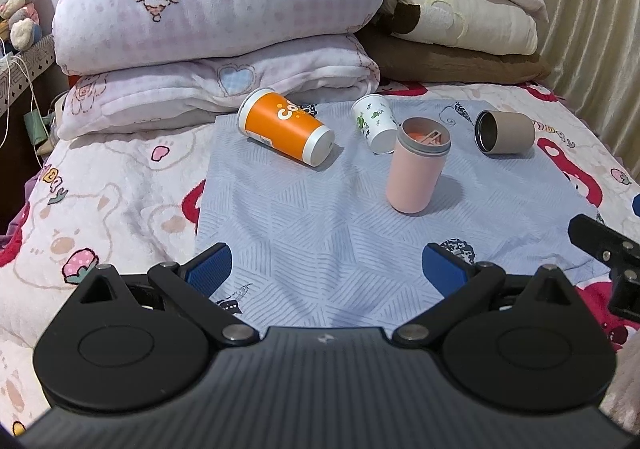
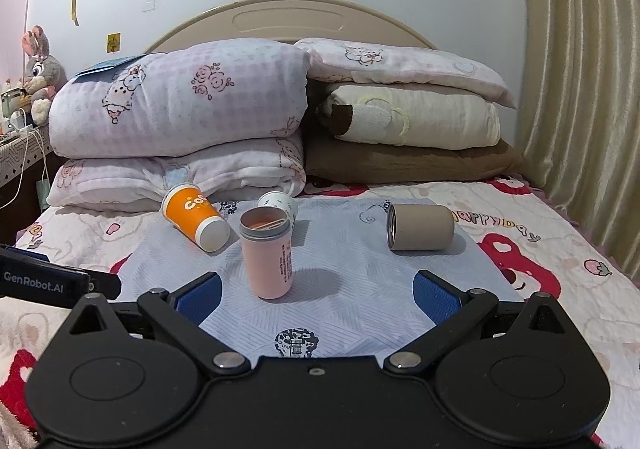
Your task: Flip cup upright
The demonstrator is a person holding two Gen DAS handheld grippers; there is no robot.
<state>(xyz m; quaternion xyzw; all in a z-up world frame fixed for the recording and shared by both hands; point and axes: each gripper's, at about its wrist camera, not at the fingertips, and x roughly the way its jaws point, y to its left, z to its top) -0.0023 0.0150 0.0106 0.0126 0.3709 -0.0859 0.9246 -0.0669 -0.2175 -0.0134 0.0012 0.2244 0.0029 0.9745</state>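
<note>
While both tools hang over the near edge of the pale blue cloth, I log four cups on it. Pink cup: upright, mid-cloth, grey collar at its open mouth, something orange inside, small print down its side. Orange cup: on its side, far left, white rim and white base, base toward me. White printed cup: tipped over just behind the pink one. Taupe cup: on its side, far right, dark mouth facing left. Left gripper: blue pads spread wide, holding nothing. Right gripper: likewise spread, nothing held, the pink cup standing just beyond its fingers.
</note>
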